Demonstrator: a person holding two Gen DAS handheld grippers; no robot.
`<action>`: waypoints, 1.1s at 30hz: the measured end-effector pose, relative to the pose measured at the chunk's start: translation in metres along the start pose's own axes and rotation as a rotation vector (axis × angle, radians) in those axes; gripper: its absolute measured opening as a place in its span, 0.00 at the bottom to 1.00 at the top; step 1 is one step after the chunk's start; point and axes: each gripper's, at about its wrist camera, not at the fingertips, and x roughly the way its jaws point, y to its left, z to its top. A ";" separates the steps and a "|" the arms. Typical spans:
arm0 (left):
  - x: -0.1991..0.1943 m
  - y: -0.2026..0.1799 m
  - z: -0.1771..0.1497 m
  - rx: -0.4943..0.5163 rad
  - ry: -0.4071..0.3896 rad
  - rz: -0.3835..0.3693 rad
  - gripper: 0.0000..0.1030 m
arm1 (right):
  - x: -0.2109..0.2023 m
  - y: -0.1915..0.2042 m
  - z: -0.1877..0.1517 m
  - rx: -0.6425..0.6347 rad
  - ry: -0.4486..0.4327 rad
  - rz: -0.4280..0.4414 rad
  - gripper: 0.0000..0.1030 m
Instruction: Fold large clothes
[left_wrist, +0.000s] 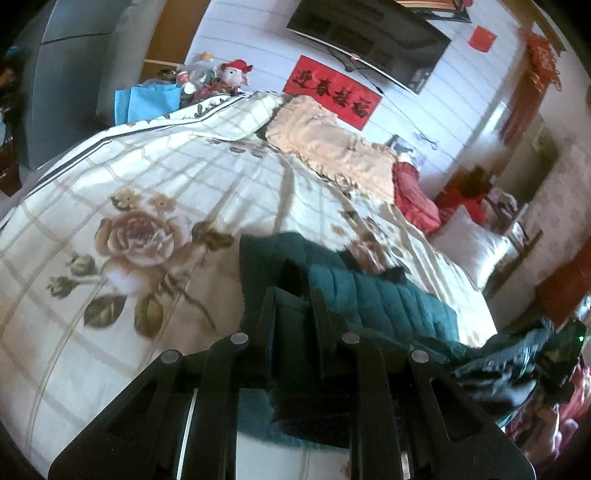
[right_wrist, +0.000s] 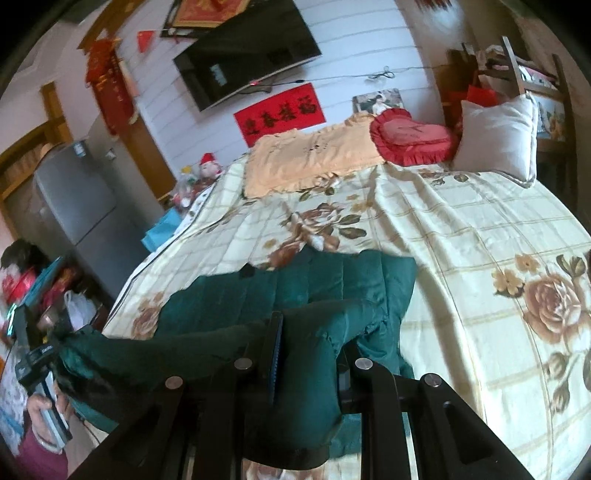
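Observation:
A dark green quilted jacket lies partly on the flowered bedspread, its near edge lifted off the bed. In the left wrist view my left gripper is shut on a fold of that jacket, and the cloth hangs between and below the fingers. In the right wrist view my right gripper is shut on another bunched part of the jacket, which spreads out ahead of it. At the far left of this view a hand holds my left gripper, and the jacket's edge stretches between the two grippers.
The cream flowered bedspread covers a wide bed. A peach blanket, a red heart cushion and a white pillow lie at the far end. A grey fridge and cluttered bags stand beside the bed. A television hangs on the wall.

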 end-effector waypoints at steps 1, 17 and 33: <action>0.009 0.000 0.006 -0.004 -0.001 0.012 0.15 | 0.009 -0.002 0.006 0.010 0.004 -0.010 0.18; 0.149 0.018 0.050 -0.043 0.008 0.254 0.15 | 0.147 -0.051 0.041 0.160 0.083 -0.161 0.18; 0.089 0.039 0.070 -0.160 -0.080 0.130 0.66 | 0.109 -0.036 0.056 0.121 -0.046 -0.121 0.76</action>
